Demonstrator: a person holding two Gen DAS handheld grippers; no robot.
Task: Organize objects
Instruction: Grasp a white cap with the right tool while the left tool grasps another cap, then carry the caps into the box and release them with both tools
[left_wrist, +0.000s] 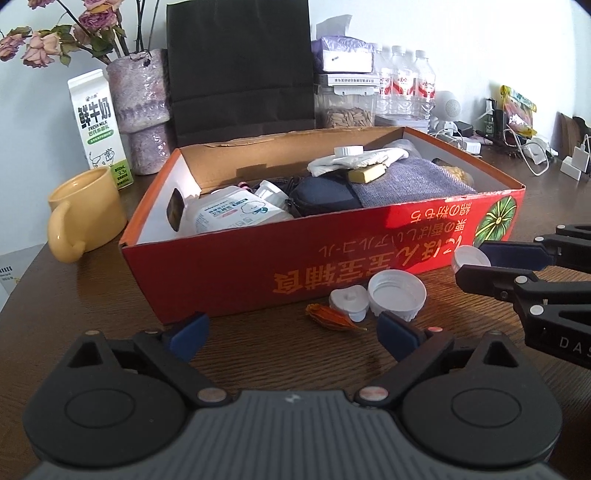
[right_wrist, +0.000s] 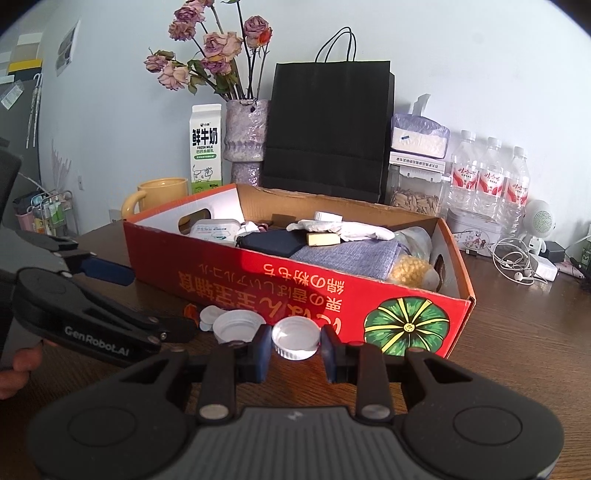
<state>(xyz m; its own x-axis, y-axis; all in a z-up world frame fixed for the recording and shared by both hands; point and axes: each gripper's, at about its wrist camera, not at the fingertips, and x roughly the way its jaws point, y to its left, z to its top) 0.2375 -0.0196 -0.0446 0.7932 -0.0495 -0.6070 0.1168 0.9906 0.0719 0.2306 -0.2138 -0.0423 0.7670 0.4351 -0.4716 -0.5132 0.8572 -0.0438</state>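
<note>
**Two grippers at the red box**

Right gripper (right_wrist: 294, 349): jaws narrow, clamping a white cap (right_wrist: 295, 338) on the table, at 6 o'clock of the red box (right_wrist: 258, 280). Left gripper (left_wrist: 291, 332): jaws wide, nothing held; larger cap (left_wrist: 397, 295) at its 1 o'clock.

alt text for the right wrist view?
The right gripper closes on a white plastic cap on the brown wooden table, before a red cardboard box of clutter. The left gripper hovers open nearby.
</note>
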